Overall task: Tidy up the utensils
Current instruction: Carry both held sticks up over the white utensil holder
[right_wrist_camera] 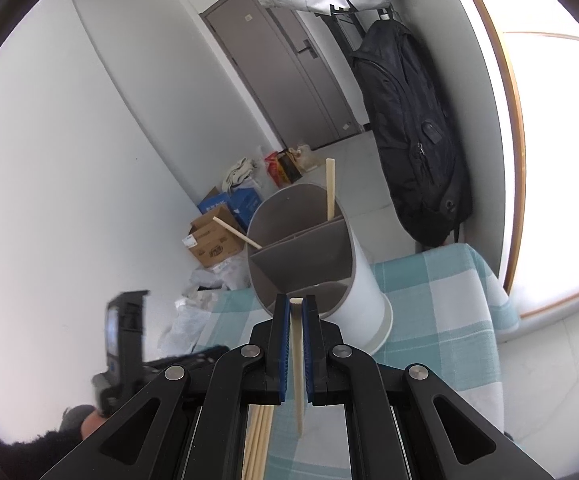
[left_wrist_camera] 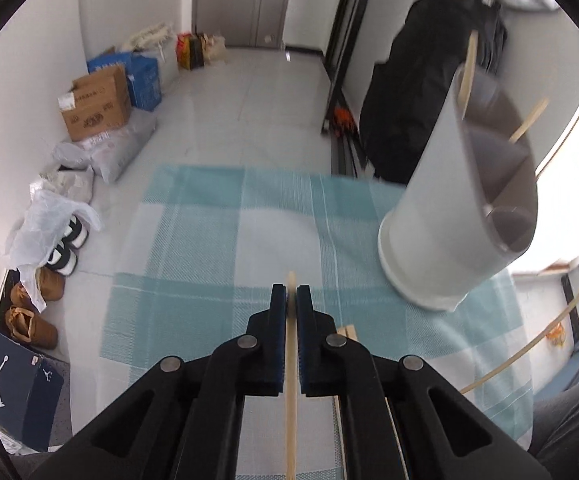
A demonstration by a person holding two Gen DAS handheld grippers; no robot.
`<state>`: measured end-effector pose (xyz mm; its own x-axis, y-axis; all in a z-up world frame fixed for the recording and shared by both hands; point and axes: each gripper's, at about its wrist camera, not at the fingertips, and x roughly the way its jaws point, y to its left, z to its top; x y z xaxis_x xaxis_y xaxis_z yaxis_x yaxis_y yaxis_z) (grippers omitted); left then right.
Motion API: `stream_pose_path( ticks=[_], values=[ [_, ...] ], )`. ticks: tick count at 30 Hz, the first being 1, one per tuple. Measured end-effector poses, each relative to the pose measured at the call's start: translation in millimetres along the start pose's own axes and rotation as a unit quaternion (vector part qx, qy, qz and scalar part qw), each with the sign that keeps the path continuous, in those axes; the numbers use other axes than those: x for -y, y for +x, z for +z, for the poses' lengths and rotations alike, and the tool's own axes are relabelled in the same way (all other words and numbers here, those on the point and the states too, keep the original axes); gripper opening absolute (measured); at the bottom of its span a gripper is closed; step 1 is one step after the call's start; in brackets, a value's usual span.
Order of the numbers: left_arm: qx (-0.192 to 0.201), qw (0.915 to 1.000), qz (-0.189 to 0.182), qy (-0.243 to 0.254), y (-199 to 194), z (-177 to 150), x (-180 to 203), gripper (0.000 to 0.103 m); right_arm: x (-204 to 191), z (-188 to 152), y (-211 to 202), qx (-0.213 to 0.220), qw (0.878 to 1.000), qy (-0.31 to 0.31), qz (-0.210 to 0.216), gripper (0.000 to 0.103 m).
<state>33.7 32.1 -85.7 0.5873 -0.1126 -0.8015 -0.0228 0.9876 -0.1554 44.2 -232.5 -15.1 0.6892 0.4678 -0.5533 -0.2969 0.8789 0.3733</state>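
Checked cloth [left_wrist_camera: 217, 240] (tiled floor [left_wrist_camera: 249, 92] beyond).

White walls [right_wrist_camera: 69, 120] and a pale tiled floor [left_wrist_camera: 249, 92] are surrounding a grey door [right_wrist_camera: 289, 76]; cardboard boxes [left_wrist_camera: 95, 102] are sitting left of it, a black backpack [right_wrist_camera: 413, 132] hanging right, daylight glaring beyond.

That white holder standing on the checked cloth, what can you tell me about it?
The holder is a tall white cylinder, plastic by its look, with a wider foot and a grey inside split by dividers into compartments. It stands on the teal checked cloth. Two pale wooden chopsticks lean in it, in separate compartments. The right gripper, shut on another chopstick, hovers near its rim; contact cannot be told.
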Motion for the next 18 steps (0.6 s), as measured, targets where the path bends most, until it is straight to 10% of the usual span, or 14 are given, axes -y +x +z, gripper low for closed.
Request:
stream_pose_path(
  ticks=[18],
  values=[
    [0.117,0.9919,-0.040,-0.029,-59.5,-8.6,-1.8,0.001,-38.6,-15.3,-6.2,0.010,0.998,-0.057,0.002,0.005]
  ],
)
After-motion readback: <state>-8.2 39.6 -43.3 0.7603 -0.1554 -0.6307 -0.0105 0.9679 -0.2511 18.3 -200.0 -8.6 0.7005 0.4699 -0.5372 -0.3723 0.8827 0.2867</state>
